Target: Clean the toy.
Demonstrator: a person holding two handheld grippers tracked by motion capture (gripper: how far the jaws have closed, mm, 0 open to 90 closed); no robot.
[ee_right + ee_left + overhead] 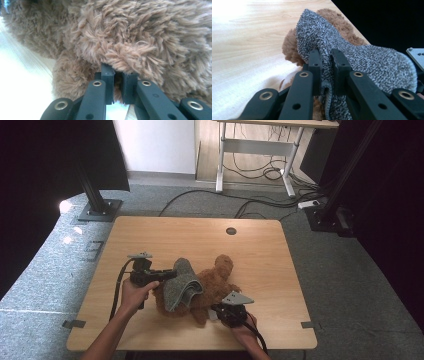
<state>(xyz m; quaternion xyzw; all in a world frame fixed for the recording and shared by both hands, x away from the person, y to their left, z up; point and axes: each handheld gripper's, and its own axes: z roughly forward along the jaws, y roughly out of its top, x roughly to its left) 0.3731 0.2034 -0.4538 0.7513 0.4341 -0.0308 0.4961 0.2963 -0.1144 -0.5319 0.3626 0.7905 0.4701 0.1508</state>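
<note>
Grey knitted sock (pixel 182 284), pinched by left gripper (pixel 172 274), drapes brown plush bear (pixel 215 282); right gripper (pixel 216 311) clamps bear's fur; bare light wooden tabletop (pixel 165 232) beyond.

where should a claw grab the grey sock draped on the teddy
Probably at the sock's loose folded edge, coming level from the teddy's left side. There the knit bunches into a thin ridge standing clear of the fur, so jaws can pinch it alone. The left claw is shut on just such a fold; the right claw pinches the teddy's fur.
</note>
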